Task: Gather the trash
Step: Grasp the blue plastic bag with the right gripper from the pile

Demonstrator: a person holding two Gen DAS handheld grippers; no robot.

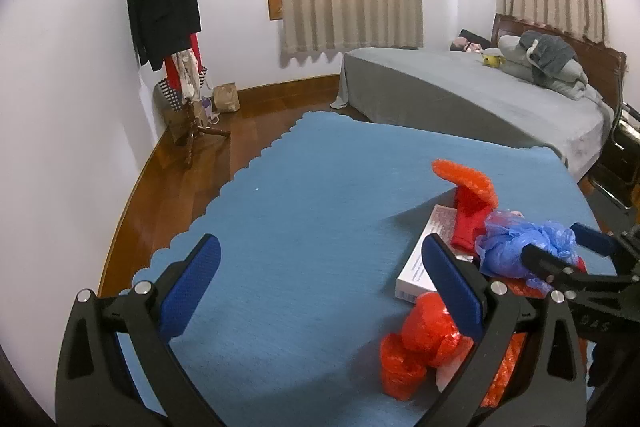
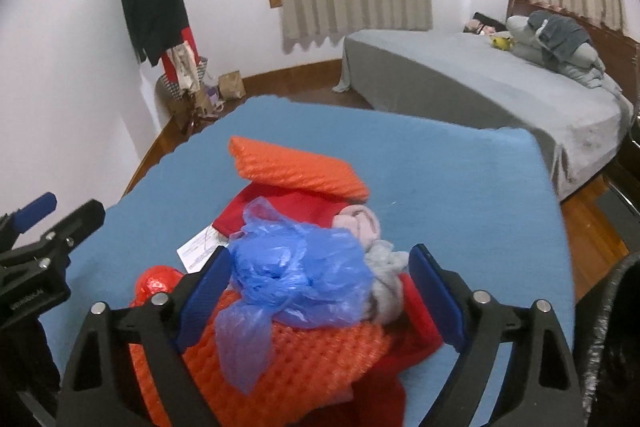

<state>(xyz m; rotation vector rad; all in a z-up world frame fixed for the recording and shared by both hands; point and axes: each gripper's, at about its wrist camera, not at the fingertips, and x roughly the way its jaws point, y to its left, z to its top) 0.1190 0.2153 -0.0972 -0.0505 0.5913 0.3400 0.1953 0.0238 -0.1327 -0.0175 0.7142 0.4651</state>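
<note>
Support: table w/ blue scallop-edged cloth (image 1: 304, 187), most of cloth bare.
Landmark: white flat box (image 1: 420, 267), lying on cloth.
- Red fabric piece (image 1: 466, 227): partly over box, far side.
- Orange bubble-wrap sheet (image 2: 296, 167): beyond box, resting on red fabric, one end raised.
- Crumpled blue plastic bag (image 2: 296, 275): beside box, atop pile.
- Crumpled red plastic bag (image 1: 420, 351): just nearer than box, on cloth.
- Grey/pink cloth wad (image 2: 380, 263): past blue bag; contact w/ cloth unclear.

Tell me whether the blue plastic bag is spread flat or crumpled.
Crumpled: the blue plastic bag sits bunched in a wrinkled wad atop the orange bubble wrap.
</note>
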